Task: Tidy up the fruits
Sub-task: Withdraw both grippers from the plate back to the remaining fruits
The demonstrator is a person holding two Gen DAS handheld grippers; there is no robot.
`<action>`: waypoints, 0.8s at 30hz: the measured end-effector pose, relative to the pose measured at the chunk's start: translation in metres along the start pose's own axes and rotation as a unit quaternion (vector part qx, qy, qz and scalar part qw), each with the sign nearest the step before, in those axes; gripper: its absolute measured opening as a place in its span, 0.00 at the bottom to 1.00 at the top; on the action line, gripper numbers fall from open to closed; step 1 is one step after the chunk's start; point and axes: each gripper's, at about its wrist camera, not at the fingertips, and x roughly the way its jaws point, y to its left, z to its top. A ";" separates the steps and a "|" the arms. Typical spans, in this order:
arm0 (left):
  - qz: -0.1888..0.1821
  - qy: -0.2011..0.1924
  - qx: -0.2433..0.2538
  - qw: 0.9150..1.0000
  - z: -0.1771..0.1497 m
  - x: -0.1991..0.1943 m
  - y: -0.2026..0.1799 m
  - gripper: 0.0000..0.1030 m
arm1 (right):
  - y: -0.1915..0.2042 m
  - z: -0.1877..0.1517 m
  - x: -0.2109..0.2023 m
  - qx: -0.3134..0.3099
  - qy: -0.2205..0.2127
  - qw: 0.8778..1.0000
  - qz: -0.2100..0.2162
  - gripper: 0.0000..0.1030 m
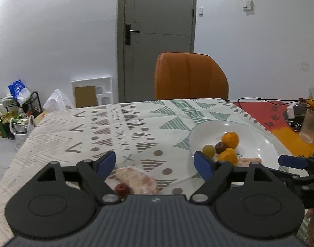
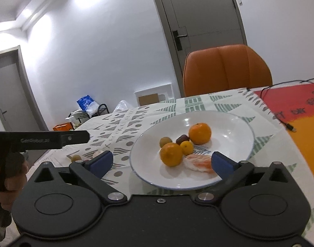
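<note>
The left gripper (image 1: 154,164) has its fingers spread wide, empty, poised just above a pomelo segment (image 1: 137,180) lying on the tablecloth (image 1: 107,127). The segment sits between and slightly behind the fingertips, its long axis slanting across the gap rather than along it. Touching its near-left end is a small red date (image 1: 122,189). This hand is clearly the nearer one.

The right gripper (image 2: 162,162) is also wide apart and empty, hovering over the near rim of the white plate (image 2: 235,123).

On the plate I count six pieces. Off it, two for certain, plus what looks like a small green fruit (image 2: 75,157), partly hidden.
</note>
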 end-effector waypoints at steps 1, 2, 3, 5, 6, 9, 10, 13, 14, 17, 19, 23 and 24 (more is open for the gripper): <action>0.004 -0.001 0.000 1.000 -0.001 -0.002 0.003 0.81 | 0.001 0.000 0.003 0.002 0.003 1.000 0.001 1.00; 0.008 -0.001 -0.001 1.000 -0.001 -0.004 0.006 0.81 | 0.003 0.000 0.005 0.003 0.006 1.000 0.002 1.00; 0.012 -0.001 -0.003 1.000 -0.001 -0.006 0.010 0.81 | 0.004 -0.001 0.006 0.002 0.007 1.000 0.003 1.00; 0.020 -0.001 -0.007 1.000 -0.003 -0.008 0.017 0.81 | 0.010 -0.002 0.010 -0.004 0.010 1.000 0.002 1.00; 0.025 0.000 -0.009 1.000 -0.004 -0.010 0.021 0.81 | 0.012 -0.002 0.011 -0.007 0.011 1.000 0.002 1.00; 0.038 0.002 -0.017 0.999 -0.006 -0.013 0.033 0.81 | 0.020 -0.003 0.015 -0.015 0.013 1.000 0.006 1.00; 0.042 0.002 -0.020 0.999 -0.006 -0.014 0.037 0.81 | 0.023 -0.003 0.016 -0.016 0.014 1.000 0.008 1.00; 0.052 0.002 -0.027 0.998 -0.008 -0.016 0.046 0.81 | 0.029 -0.003 0.021 -0.021 0.018 1.000 0.013 1.00; 0.054 0.002 -0.029 0.998 -0.009 -0.018 0.048 0.81 | 0.032 -0.003 0.022 -0.023 0.019 0.999 0.015 1.00; 0.060 0.002 -0.034 0.998 -0.012 -0.021 0.056 0.81 | 0.040 -0.003 0.026 -0.028 0.023 0.999 0.021 1.00; 0.063 0.003 -0.038 0.997 -0.014 -0.023 0.061 0.81 | 0.045 -0.003 0.027 -0.033 0.025 0.999 0.026 1.00; 0.069 0.005 -0.045 0.997 -0.018 -0.025 0.070 0.81 | 0.049 -0.001 0.028 -0.031 0.021 0.999 0.034 1.00; 0.071 0.005 -0.047 0.996 -0.019 -0.025 0.072 0.81 | 0.051 -0.001 0.028 -0.031 0.021 0.999 0.038 1.00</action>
